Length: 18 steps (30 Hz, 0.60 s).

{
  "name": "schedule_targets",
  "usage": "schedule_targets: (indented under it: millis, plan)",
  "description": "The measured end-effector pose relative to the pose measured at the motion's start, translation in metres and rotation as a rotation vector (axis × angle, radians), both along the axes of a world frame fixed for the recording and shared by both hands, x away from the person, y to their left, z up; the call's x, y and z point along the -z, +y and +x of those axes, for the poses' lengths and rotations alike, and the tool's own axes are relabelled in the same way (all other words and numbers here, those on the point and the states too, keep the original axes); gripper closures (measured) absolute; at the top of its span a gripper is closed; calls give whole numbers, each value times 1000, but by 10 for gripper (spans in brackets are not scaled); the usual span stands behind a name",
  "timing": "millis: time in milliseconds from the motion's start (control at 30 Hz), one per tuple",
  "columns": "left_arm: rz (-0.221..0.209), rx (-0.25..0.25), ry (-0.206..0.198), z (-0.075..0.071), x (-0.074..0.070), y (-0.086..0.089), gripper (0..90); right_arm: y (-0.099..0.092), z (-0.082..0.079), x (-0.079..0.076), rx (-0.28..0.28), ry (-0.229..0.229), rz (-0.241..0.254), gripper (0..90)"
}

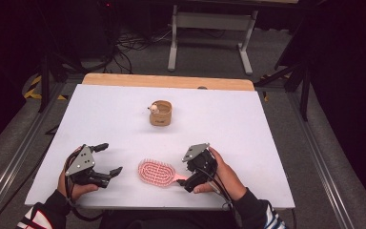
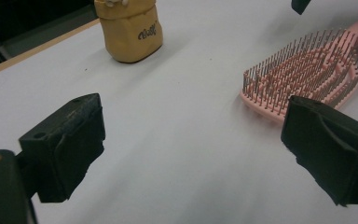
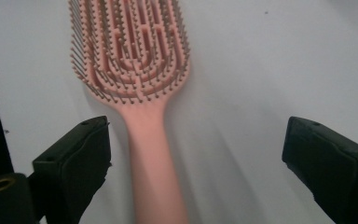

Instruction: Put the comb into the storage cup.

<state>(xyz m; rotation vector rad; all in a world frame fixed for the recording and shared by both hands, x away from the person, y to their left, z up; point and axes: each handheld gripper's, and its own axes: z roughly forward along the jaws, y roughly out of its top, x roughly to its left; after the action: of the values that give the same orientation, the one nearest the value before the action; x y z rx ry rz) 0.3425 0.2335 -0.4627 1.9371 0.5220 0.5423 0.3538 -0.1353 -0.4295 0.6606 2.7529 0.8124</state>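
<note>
Nearest me in the high view, my right gripper stands released over the pink hairbrush handle; my left gripper gapes at nine o'clock, the cup at twelve. Left gripper view: jaws apart, hairbrush at two. Right gripper view: jaws wide, handle between them, untouched.

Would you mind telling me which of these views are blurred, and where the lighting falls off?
Right gripper view: brush handle smeared by motion blur. Left gripper view: fairly sharp, bristles crisp. High view: table evenly lit, room behind dark.
</note>
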Motion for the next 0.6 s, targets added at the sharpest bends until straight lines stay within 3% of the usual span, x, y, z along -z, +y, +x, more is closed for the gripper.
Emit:
schedule_targets:
  millis: [167,367,400,600]
  plan:
    - [-3,-6,5,-1,0,0,41,11,1,7,-32,41,-57,88]
    - [-1,-15,-1,-1,0,-1,43,17,2,9,-65,32,-111,148]
    - [0,-16,-2,-1,0,0,43,18,2,10,-68,36,-122,217]
    - [-4,-14,4,-1,0,-1,43,21,3,10,-95,50,-143,342]
